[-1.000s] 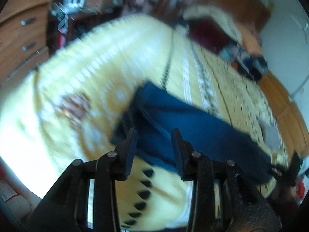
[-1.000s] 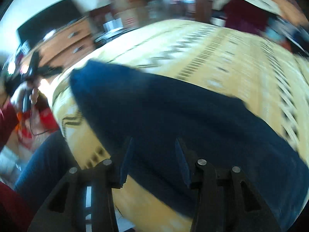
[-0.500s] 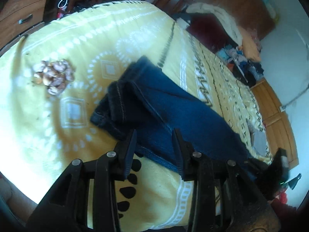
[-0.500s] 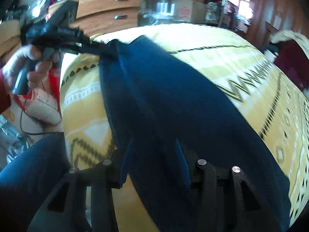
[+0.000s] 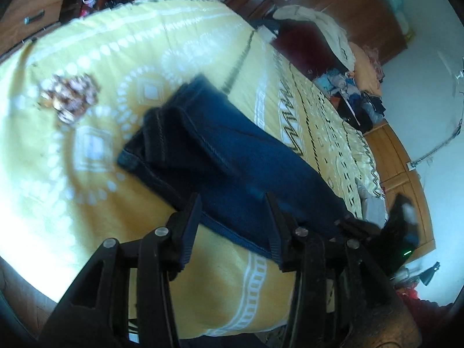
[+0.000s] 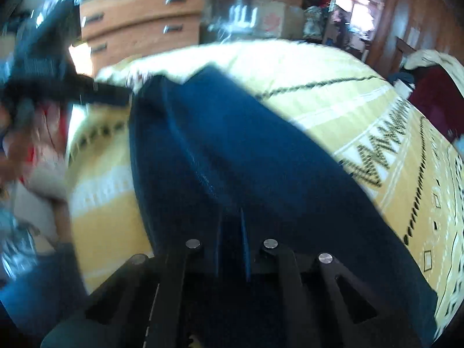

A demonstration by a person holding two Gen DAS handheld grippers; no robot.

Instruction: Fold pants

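Dark blue jeans (image 5: 232,162) lie lengthwise on a yellow patterned bedspread (image 5: 145,58), the waist end bunched at the far left. My left gripper (image 5: 235,217) is open, its fingers straddling the near edge of the jeans. In the right wrist view the jeans (image 6: 246,159) fill the middle, and my right gripper (image 6: 232,232) has its fingers close together, pinching a fold of the denim. The left gripper (image 6: 58,87) shows at the jeans' far end in that view, blurred.
A small pile of brown bits (image 5: 69,95) lies on the bedspread left of the jeans. Wooden drawers (image 6: 139,26) and boxes stand beyond the bed. Heaped clothes (image 5: 333,43) sit at the far side. The bed edge (image 5: 203,319) is near.
My right gripper has closed from open onto a fold of the jeans. My left gripper has stayed open and shifted slightly along the jeans' near edge.
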